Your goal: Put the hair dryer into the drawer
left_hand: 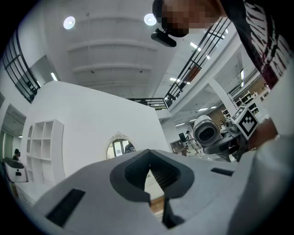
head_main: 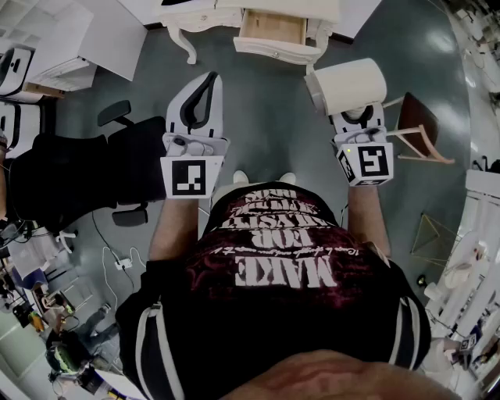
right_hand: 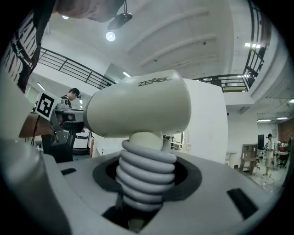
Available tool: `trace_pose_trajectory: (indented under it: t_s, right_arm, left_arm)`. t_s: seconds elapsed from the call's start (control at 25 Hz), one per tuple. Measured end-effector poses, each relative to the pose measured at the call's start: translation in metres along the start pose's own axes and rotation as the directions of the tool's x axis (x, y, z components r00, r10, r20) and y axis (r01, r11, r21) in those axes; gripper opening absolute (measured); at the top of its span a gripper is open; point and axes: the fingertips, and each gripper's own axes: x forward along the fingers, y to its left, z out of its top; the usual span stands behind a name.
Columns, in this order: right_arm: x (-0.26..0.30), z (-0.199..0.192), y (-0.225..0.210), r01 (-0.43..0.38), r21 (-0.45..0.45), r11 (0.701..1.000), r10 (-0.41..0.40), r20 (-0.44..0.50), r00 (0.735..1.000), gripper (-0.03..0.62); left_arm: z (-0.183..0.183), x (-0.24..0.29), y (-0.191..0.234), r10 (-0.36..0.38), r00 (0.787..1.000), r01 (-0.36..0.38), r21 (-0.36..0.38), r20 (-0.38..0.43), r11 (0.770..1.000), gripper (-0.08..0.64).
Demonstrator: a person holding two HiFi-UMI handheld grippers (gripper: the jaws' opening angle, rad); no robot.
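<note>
- Hair dryer stands in your right gripper, whose jaws are clamped on its ribbed grey handle, with the cream barrel above them.
- You hold it over the floor, on the near side and to the right of the open drawer of the white table.
- Your left gripper is off to the dryer's left, jaws together with nothing between them.

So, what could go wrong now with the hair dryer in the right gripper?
1. The right gripper grips the cream plastic hair dryer only by its handle wrapped in grey cord; the head may tilt or slip.
2. The open wooden drawer looks shallow; the dryer may hit its front.
</note>
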Motion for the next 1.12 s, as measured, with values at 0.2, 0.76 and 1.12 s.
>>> trace_pose_trajectory:
  t_s: [0.2,0.76,1.12]
  right_arm:
    - [0.002,-0.002,0.018,0.011,0.004,1.0,-0.01,-0.046,0.999,0.195]
    - [0.001,0.007,0.036,0.134,0.086,0.987,-0.129,-0.062,0.99,0.195]
    - [0.006,0.019,0.069,0.154,0.052,0.987,-0.15,-0.07,0.986,0.195]
  left_arm:
    - [-0.01,-0.015,0.011,-0.033,0.999,0.033,0.016,-0.023,0.999,0.003]
    - [-0.039,-0.038,0.064,-0.052,0.998,0.051,-0.033,-0.033,0.998,0.003]
    - [-0.039,-0.059,0.101,-0.055,0.998,0.055,-0.075,0.0,0.996,0.003]
